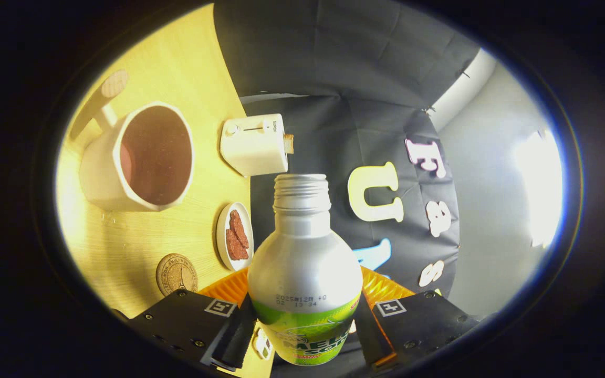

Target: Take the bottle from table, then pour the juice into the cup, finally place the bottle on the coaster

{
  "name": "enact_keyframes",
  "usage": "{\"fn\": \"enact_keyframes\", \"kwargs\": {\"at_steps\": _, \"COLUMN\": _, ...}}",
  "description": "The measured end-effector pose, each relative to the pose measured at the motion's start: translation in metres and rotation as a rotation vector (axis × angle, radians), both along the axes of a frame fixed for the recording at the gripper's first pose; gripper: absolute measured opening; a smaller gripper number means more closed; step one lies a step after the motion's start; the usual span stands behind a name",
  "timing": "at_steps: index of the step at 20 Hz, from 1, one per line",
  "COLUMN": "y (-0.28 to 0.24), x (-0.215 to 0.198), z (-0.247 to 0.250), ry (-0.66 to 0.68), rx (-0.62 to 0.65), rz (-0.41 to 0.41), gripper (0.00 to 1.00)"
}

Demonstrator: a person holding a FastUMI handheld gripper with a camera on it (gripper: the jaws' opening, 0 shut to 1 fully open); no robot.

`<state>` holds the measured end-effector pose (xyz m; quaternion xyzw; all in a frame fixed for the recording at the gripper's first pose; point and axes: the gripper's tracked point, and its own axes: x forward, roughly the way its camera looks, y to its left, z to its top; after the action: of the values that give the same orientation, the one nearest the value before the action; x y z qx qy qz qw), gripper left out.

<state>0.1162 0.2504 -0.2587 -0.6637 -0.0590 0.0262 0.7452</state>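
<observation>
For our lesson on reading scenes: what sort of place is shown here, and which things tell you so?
Probably a mock kitchen table in a recording booth: a toaster, a cup and a plate of snacks sit on a wooden table against a black cloth wall. The hand-held gripper grips a bottle.

The hand-held gripper [305, 328] clamps the uncapped bottle [305, 273] beside the cup [139, 157].

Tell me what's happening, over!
Hand-held gripper shut on bottle, cap off, tilted. Cup stands beyond it. Coaster free.
</observation>
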Motion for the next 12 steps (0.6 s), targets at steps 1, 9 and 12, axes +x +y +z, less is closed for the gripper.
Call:
{"fn": "enact_keyframes", "kwargs": {"at_steps": 1, "y": -0.003, "x": 0.003, "z": -0.001, "ry": 0.008, "rx": 0.029, "rz": -0.011, "gripper": 0.81}}
{"fn": "enact_keyframes", "kwargs": {"at_steps": 9, "y": -0.035, "x": 0.013, "z": -0.02, "ry": 0.13, "rx": 0.298, "rz": -0.083, "gripper": 0.81}}
{"fn": "enact_keyframes", "kwargs": {"at_steps": 12, "y": -0.044, "x": 0.015, "z": -0.023, "ry": 0.162, "rx": 0.427, "rz": -0.102, "gripper": 0.81}}
